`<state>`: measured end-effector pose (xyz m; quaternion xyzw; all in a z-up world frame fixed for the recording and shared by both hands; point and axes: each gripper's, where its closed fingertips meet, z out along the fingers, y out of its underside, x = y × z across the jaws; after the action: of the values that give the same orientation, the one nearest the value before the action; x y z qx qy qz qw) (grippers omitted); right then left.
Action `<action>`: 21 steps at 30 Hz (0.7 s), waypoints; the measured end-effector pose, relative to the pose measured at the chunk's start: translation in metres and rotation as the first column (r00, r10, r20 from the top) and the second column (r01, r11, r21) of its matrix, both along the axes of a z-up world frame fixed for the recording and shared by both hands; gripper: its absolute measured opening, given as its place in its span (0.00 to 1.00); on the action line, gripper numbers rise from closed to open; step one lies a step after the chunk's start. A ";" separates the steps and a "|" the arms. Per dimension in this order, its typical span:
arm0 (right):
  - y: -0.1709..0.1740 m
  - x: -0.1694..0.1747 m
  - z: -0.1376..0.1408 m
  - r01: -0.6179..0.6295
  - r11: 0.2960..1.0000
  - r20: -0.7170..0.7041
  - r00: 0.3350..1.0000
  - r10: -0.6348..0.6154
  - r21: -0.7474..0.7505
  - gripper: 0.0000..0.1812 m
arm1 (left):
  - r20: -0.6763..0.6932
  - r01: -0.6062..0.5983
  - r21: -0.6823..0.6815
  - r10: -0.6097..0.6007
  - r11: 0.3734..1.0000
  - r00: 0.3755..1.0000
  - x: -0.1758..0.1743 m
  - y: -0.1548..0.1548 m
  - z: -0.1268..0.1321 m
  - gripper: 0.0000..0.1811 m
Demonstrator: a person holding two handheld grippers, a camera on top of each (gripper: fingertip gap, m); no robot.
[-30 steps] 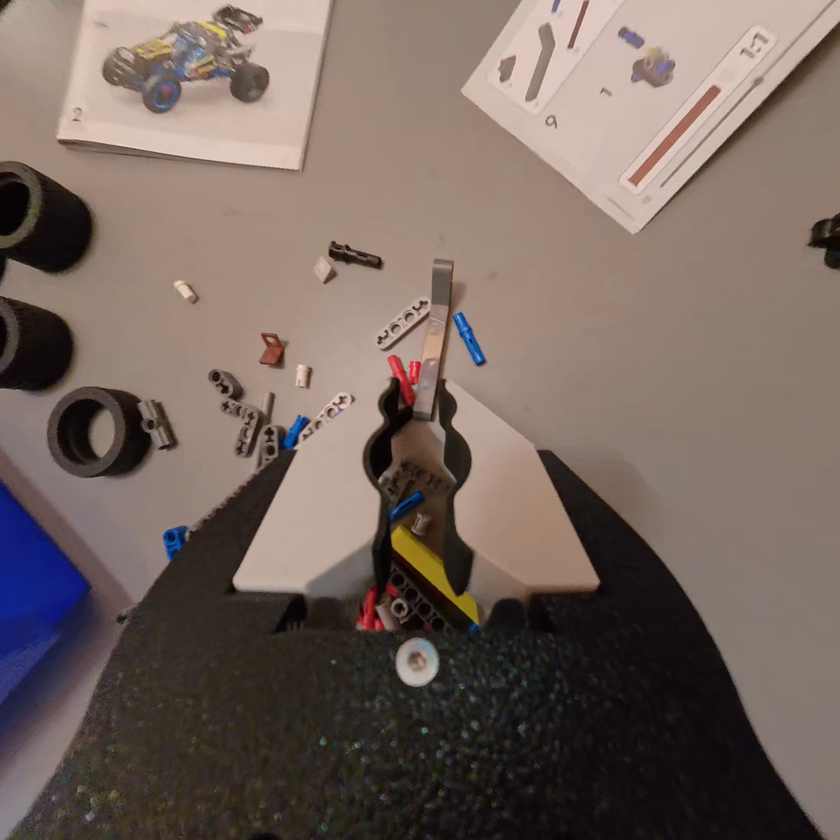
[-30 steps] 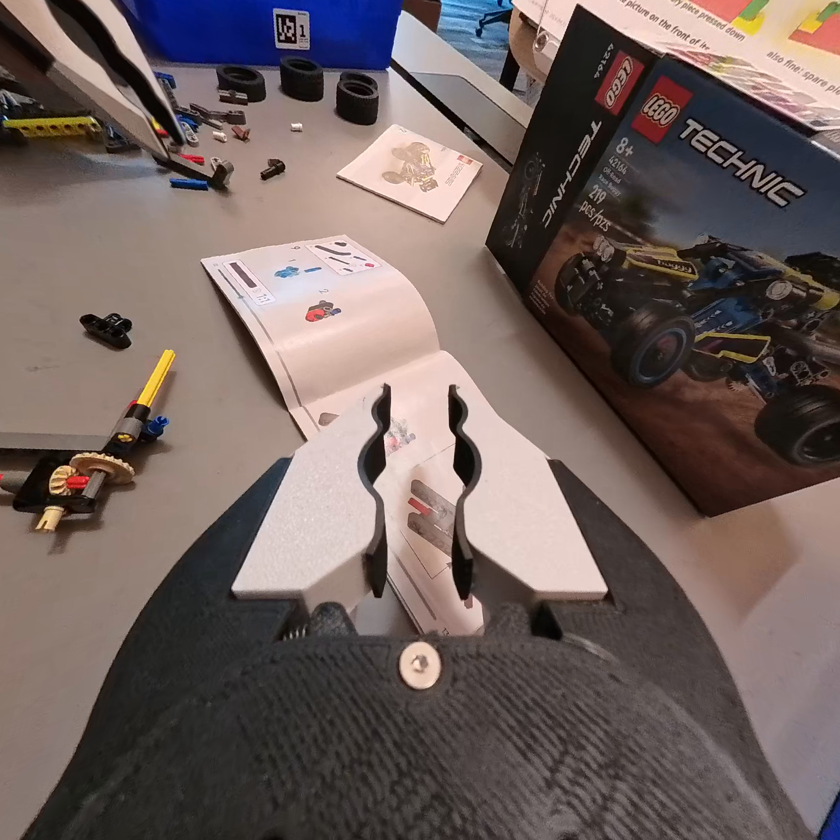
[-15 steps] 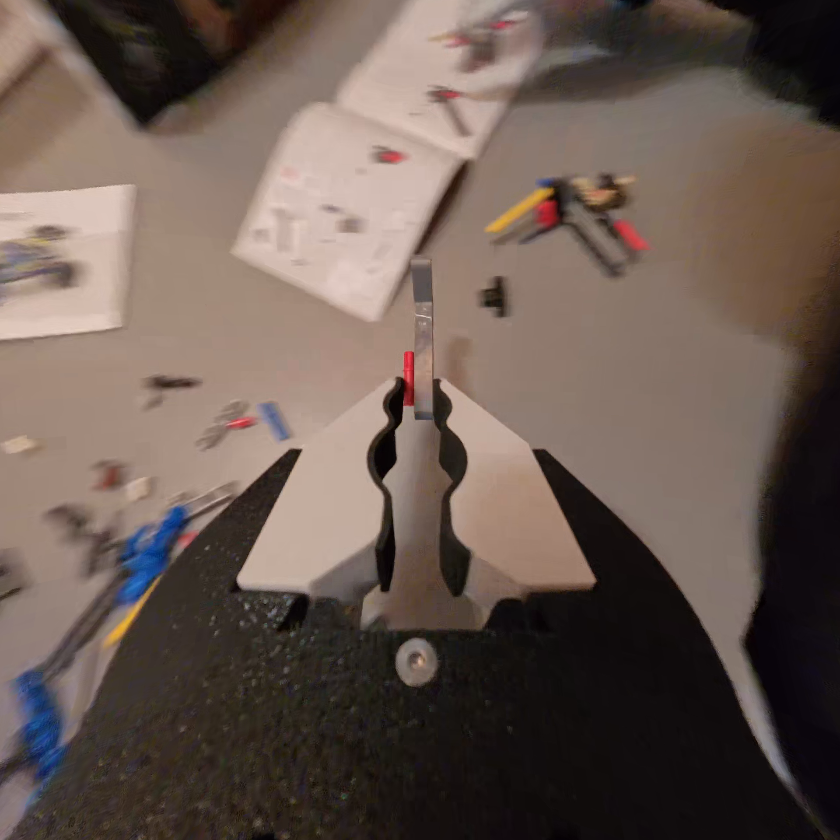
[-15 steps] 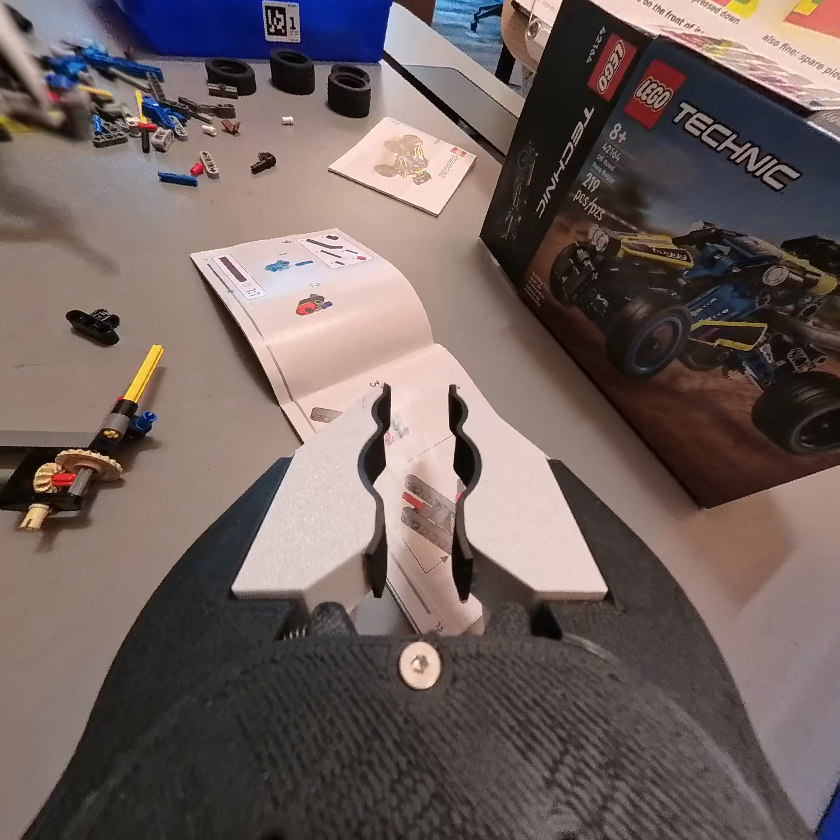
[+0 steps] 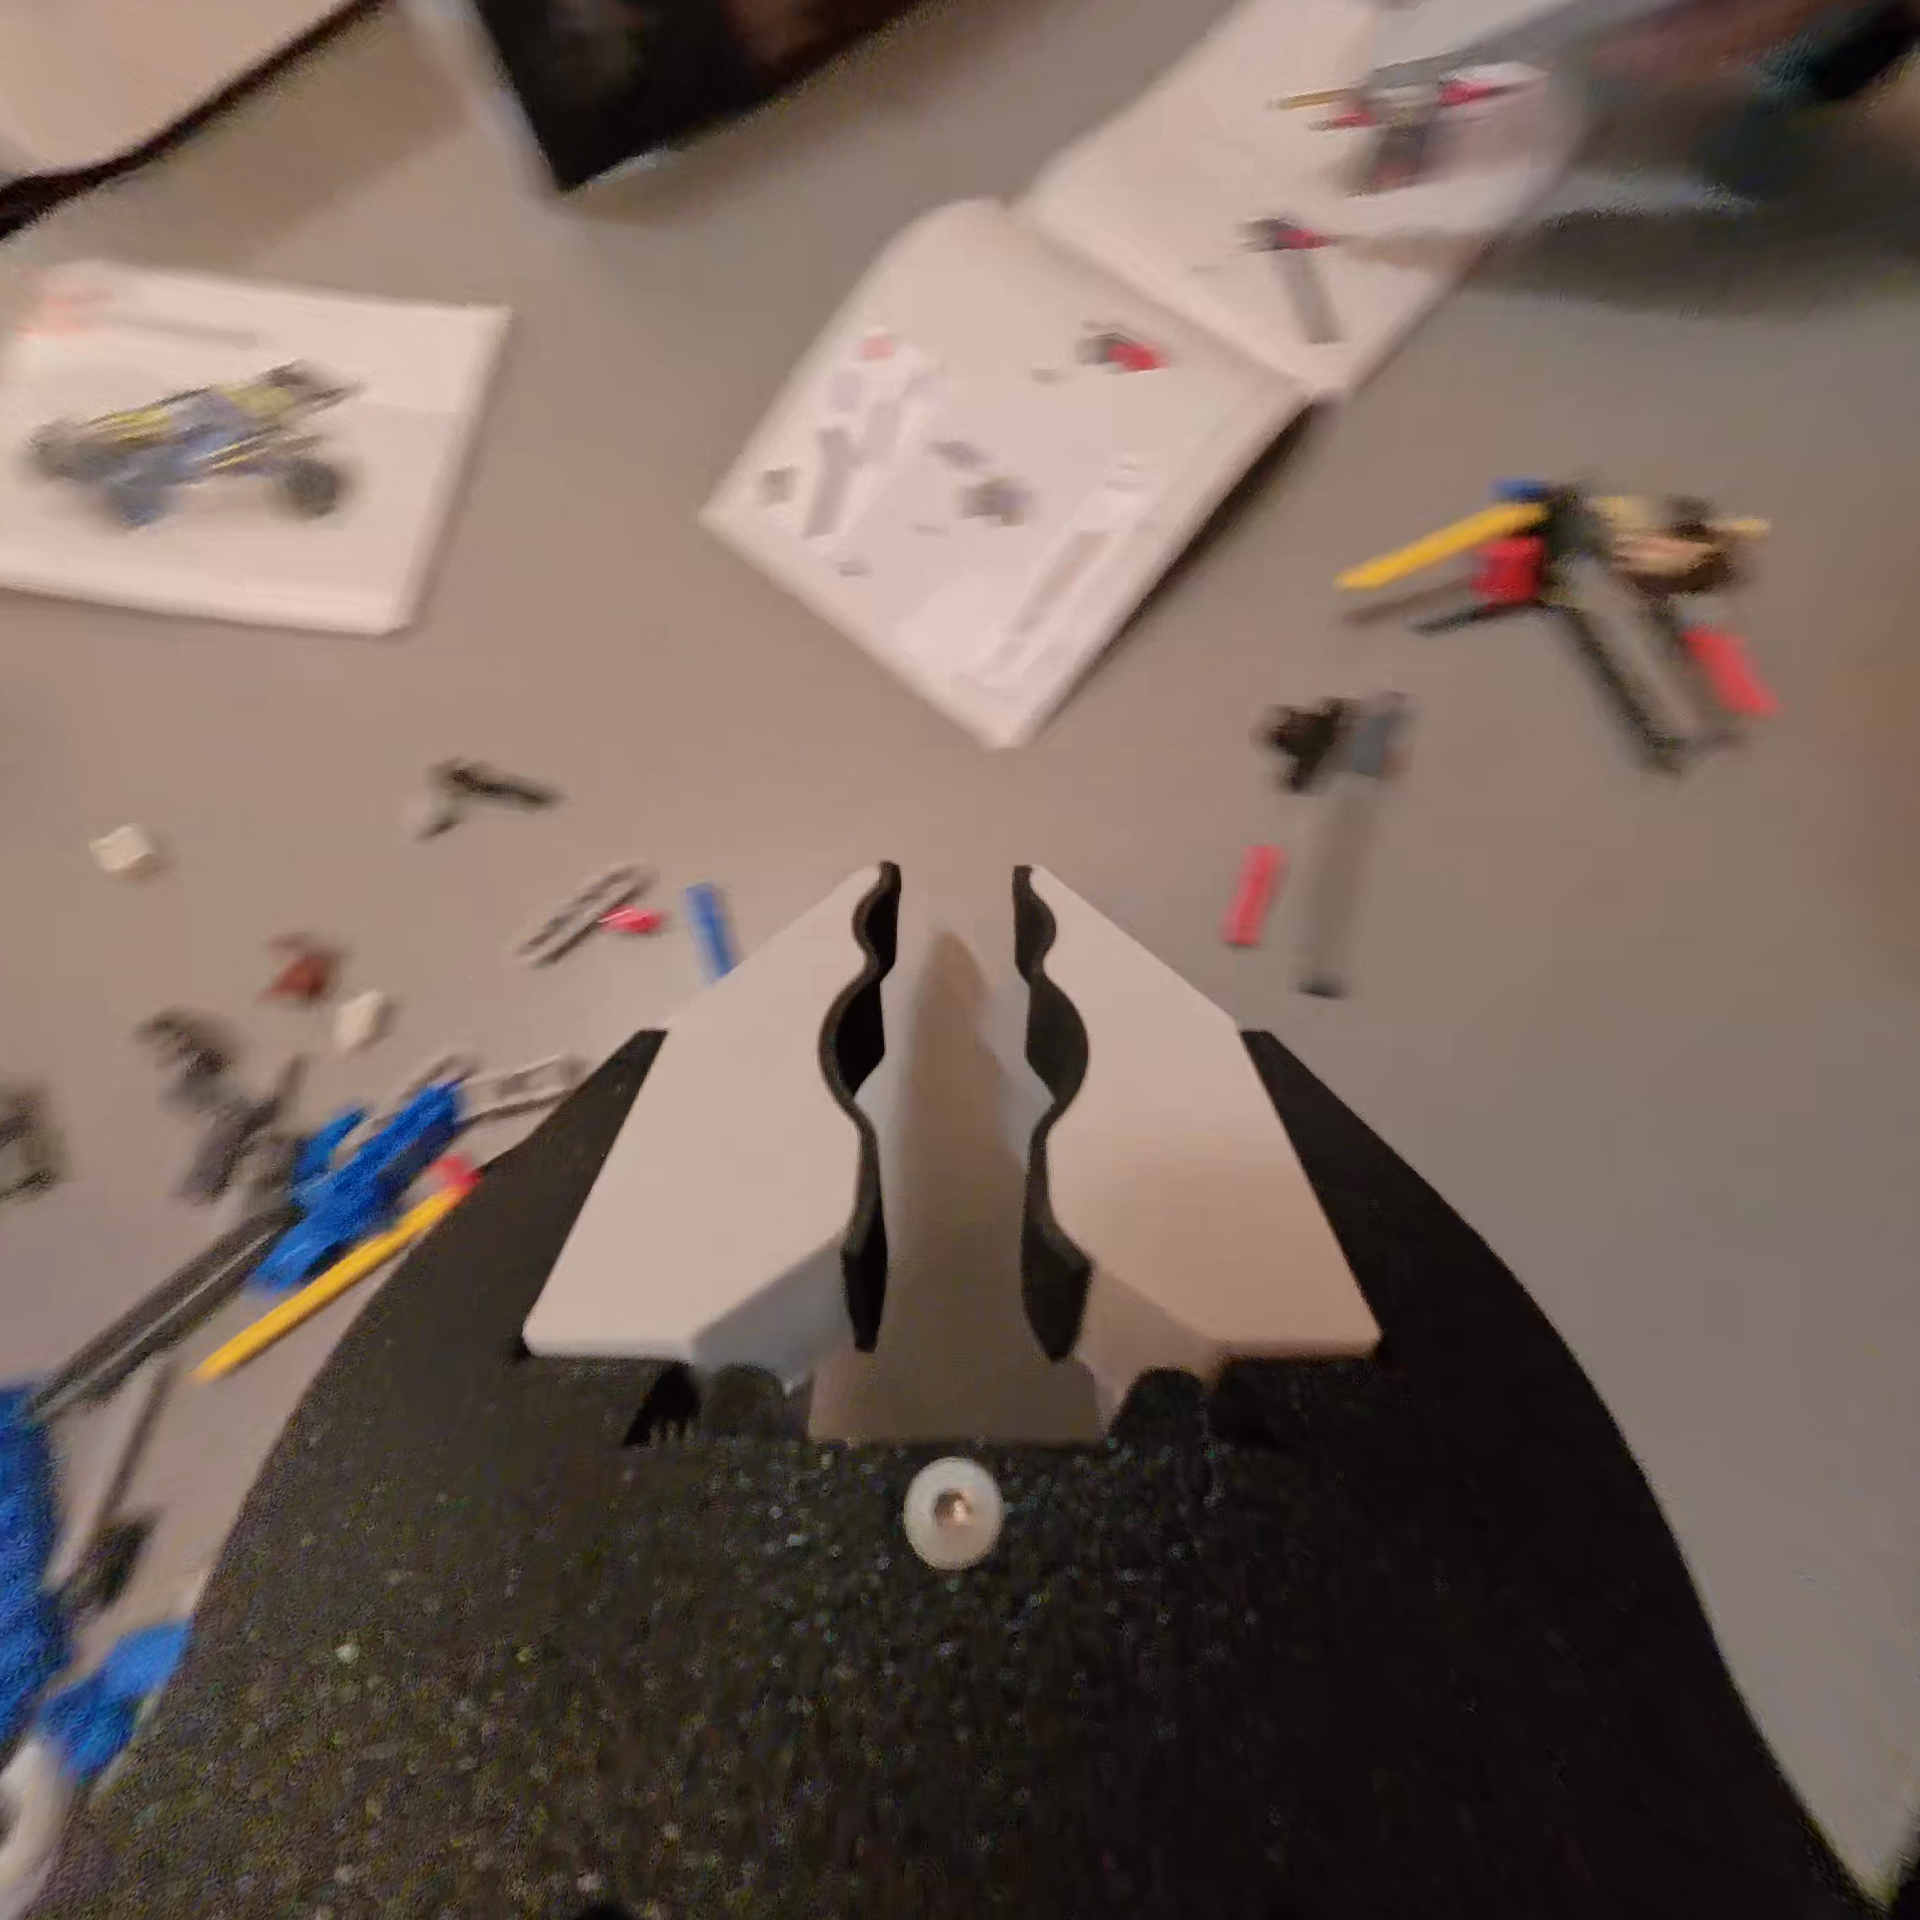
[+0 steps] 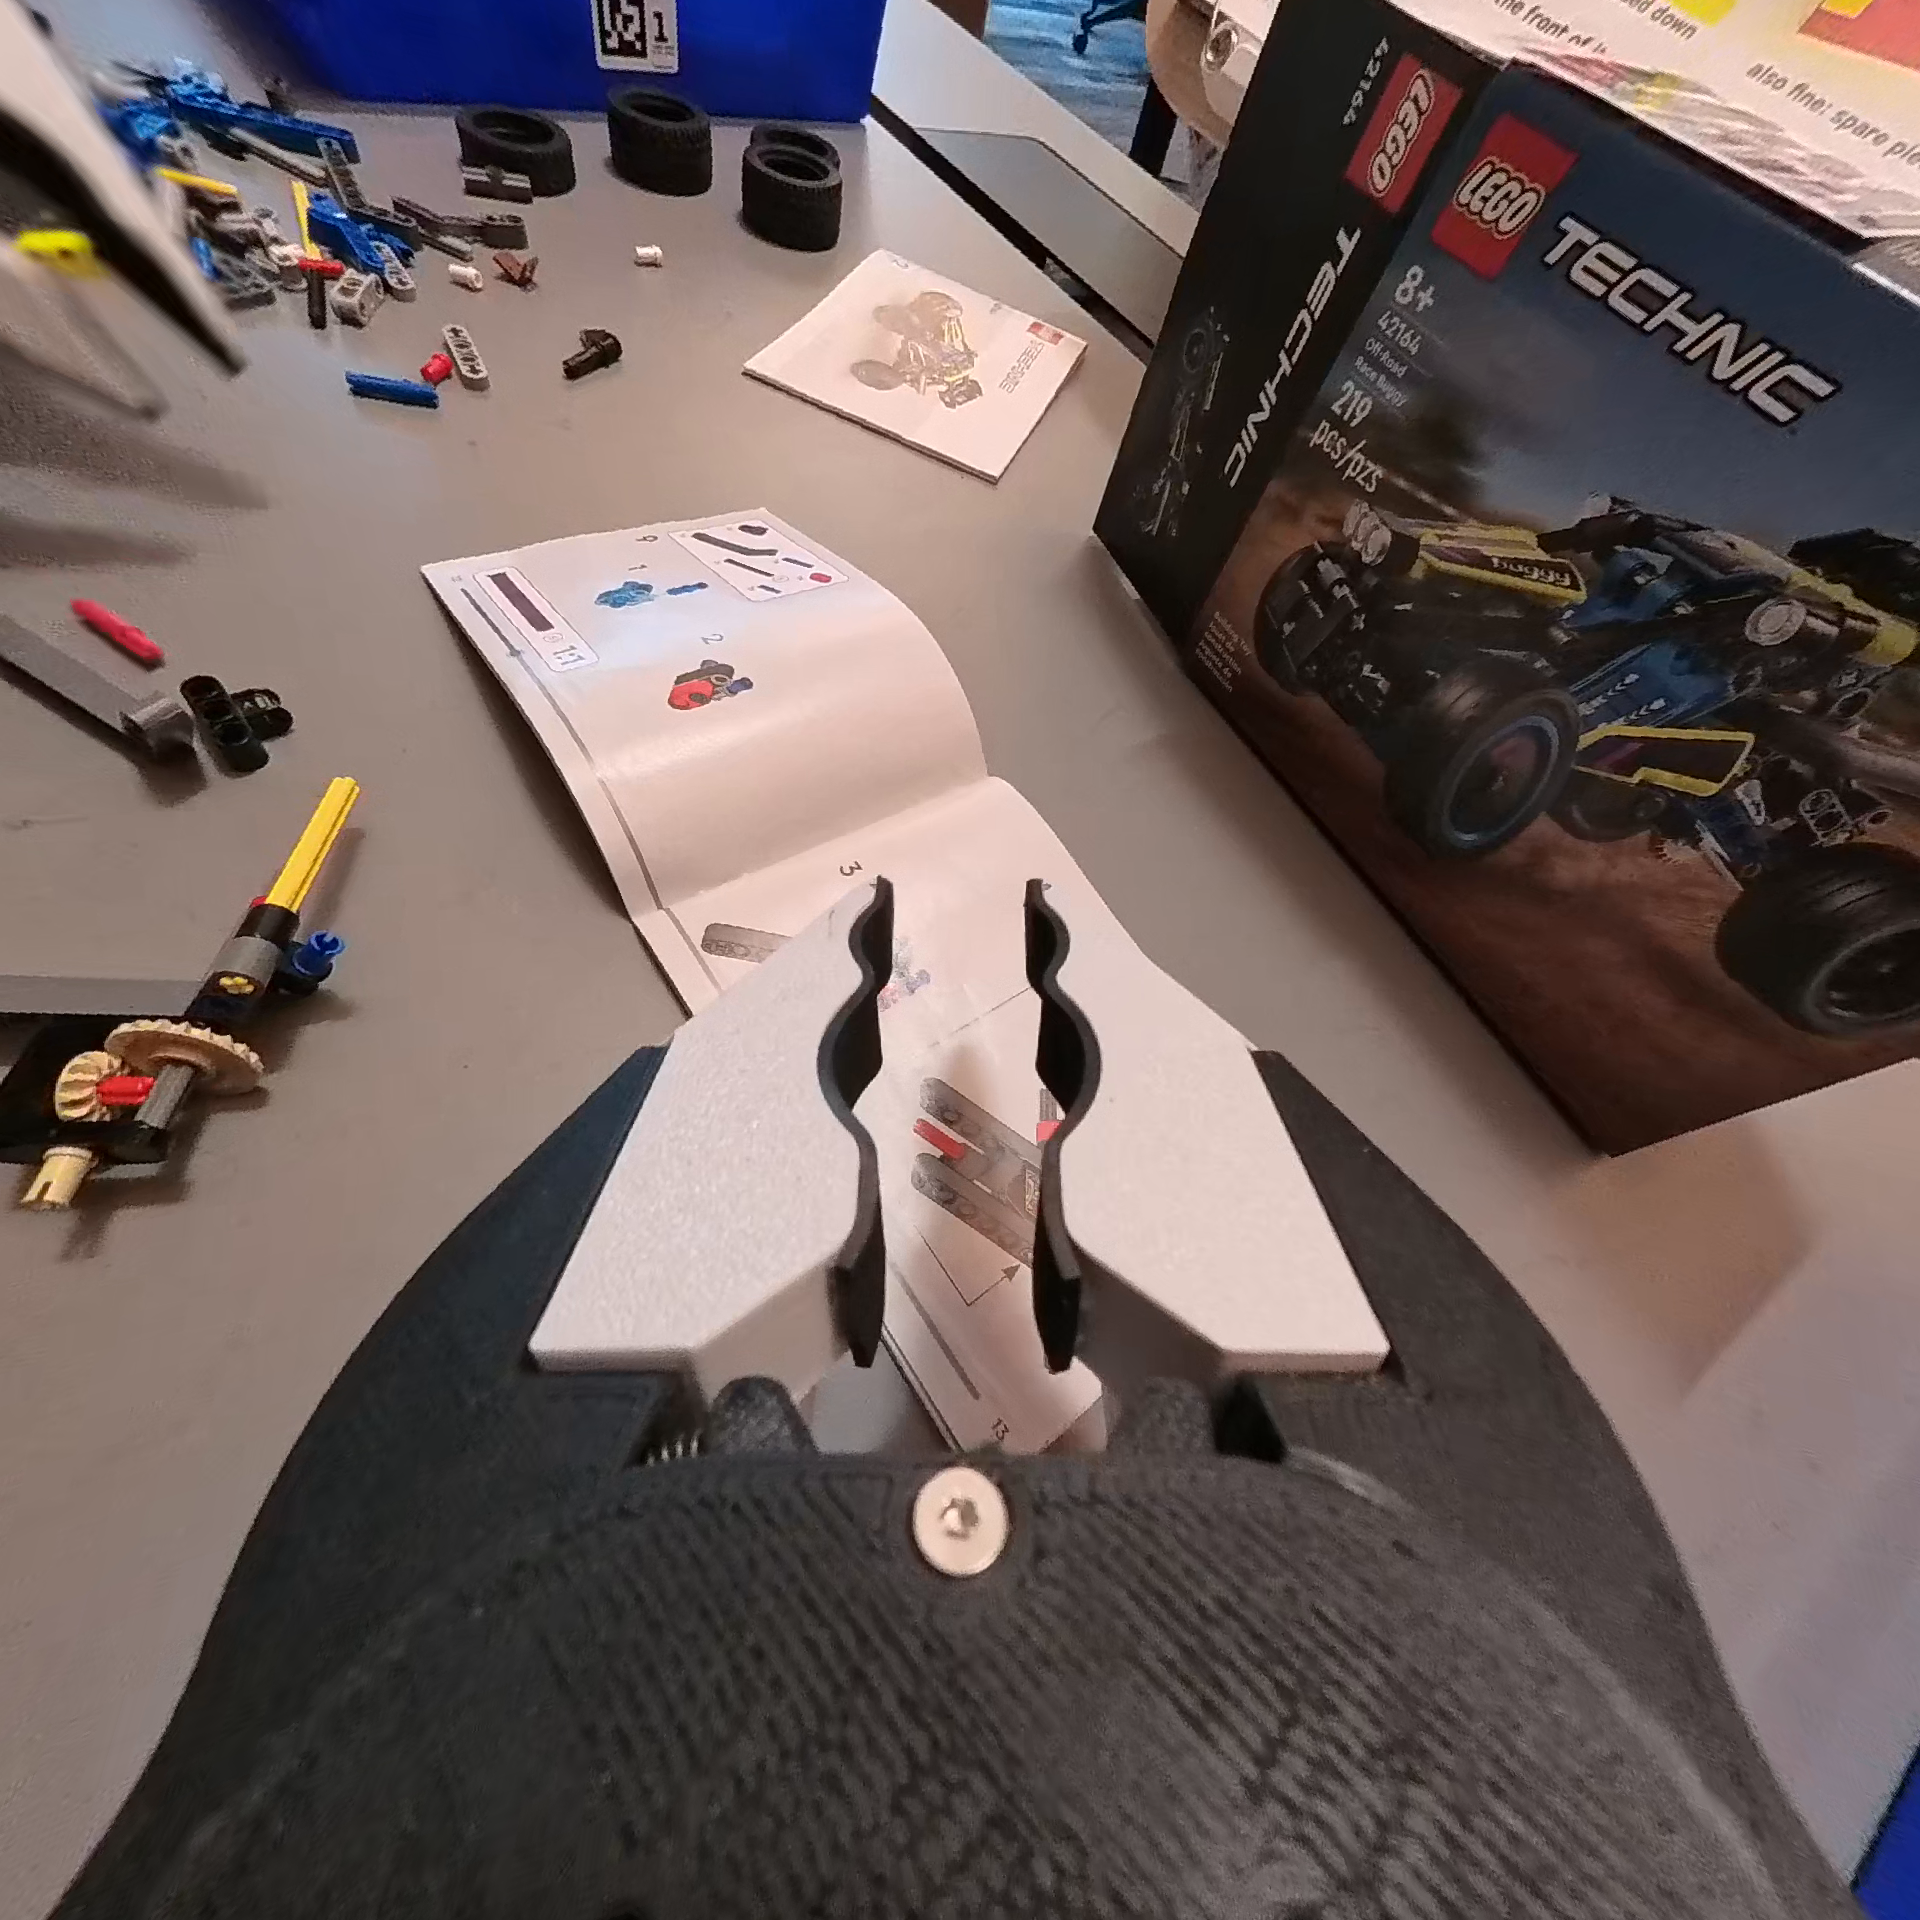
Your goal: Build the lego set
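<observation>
My left gripper [image 5: 956, 883] is open and empty, above the grey table. A long grey beam [image 5: 1340, 862] and a red pin [image 5: 1252, 894] lie on the table just to its right, next to a black connector [image 5: 1304, 732]. The right wrist view shows the same beam [image 6: 73, 675], pin [image 6: 114, 629] and connector [image 6: 234, 712] at the left. A part-built assembly [image 6: 145, 1070] with tan gears and a yellow axle [image 6: 312, 842] lies nearer. My right gripper [image 6: 961, 899] is open and empty over the open instruction booklet [image 6: 727, 707].
The set's box [image 6: 1558, 571] stands at the right. A small booklet [image 6: 914, 364], several black tyres [image 6: 665, 135] and a blue bin [image 6: 520, 42] are at the back. Loose blue, grey and black parts [image 6: 312, 239] lie at the back left, where the left gripper [image 6: 94, 208] shows blurred. Measured from the fingertips, the red pin [image 5: 1252, 894] is 6 cm or so from the left gripper and 20 cm from the right. The right gripper is farther from the black connector [image 5: 1304, 732], some 15 cm, than the left, some 8 cm. My right wrist view [image 6: 239, 708] looks at it from another angle.
My left gripper carried the grey beam and red pin from the parts pile to the right, then opened and let them go onto the table. The right gripper barely moved.
</observation>
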<state>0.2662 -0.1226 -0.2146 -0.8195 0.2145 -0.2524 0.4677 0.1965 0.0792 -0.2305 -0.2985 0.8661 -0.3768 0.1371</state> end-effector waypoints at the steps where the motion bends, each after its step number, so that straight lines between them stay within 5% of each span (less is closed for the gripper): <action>1: 0.000 0.000 0.000 -0.001 1.000 0.000 1.000 0.001 0.000 0.13 | 0.010 -0.083 0.029 0.082 0.996 0.997 0.015 0.015 -0.003 0.10; 5: 0.001 -0.001 -0.002 -0.004 1.000 -0.001 1.000 0.004 -0.007 0.13 | -0.016 -0.216 0.125 0.219 0.968 0.976 0.039 0.042 -0.026 0.12; 10: -0.001 0.001 -0.002 0.005 1.000 -0.002 1.000 -0.005 -0.005 0.13 | -0.032 -0.267 0.078 0.271 0.960 0.962 0.044 0.039 -0.029 0.01; 21: -0.002 0.001 -0.002 0.006 1.000 -0.001 1.000 -0.006 -0.008 0.13 | -0.065 0.041 -0.085 -0.047 0.996 0.997 -0.011 -0.016 -0.007 0.01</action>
<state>0.2675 -0.1247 -0.2167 -0.8209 0.2160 -0.2543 0.4635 0.1859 0.0628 -0.2374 -0.2973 0.8600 -0.4055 0.0873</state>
